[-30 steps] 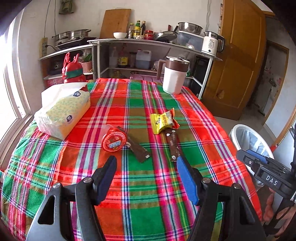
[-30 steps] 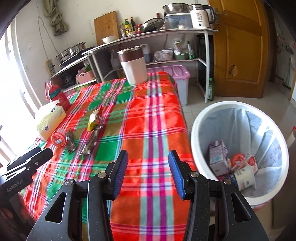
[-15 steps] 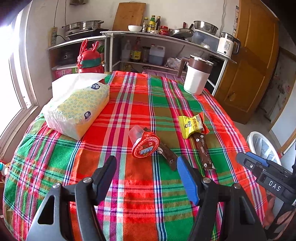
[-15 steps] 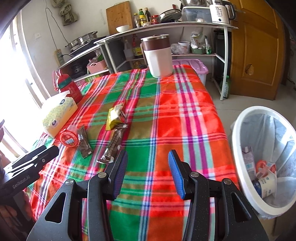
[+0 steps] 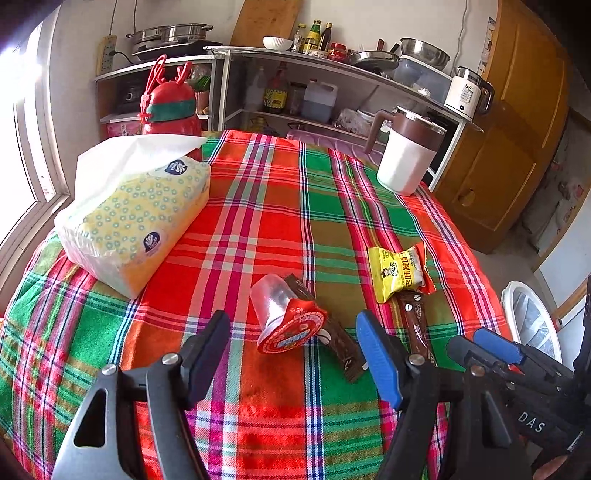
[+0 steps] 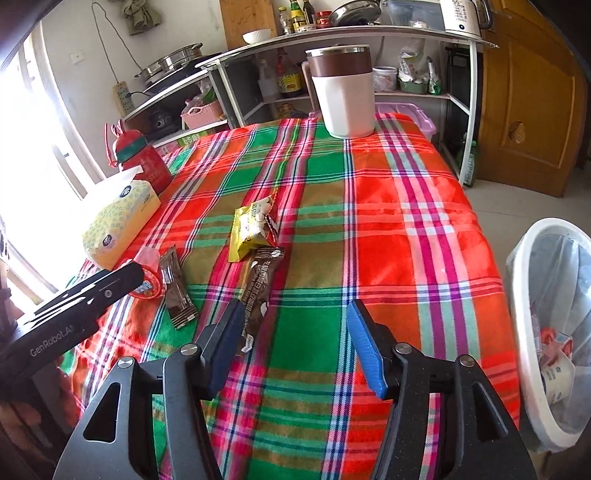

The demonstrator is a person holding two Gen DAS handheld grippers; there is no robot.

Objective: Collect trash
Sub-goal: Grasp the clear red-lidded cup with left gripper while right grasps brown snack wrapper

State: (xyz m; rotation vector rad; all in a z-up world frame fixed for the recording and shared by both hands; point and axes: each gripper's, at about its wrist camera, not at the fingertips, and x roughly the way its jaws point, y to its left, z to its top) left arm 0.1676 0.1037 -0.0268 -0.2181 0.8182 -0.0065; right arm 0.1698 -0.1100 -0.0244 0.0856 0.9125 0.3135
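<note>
Trash lies on the plaid tablecloth. A clear cup with a red foil lid lies on its side, and a short brown wrapper rests against it. My left gripper hovers just before the cup, jaws opening, pads touching nothing. To the right lie a yellow snack packet and a long brown bar wrapper. My right gripper is over the near end of that bar, jaws opening; its left fingertip is beside the wrapper, not gripping it.
A tissue pack and a red bottle stand at the table's left, and a white jug with a brown lid at the far end. A white lined bin holding cartons stands on the floor off the table's right edge. Kitchen shelves stand behind.
Both grippers moved in over the table toward the trash. The right view swung left, away from the bin, and its jaws spread wider. The cup now sits just ahead of the left fingers.
</note>
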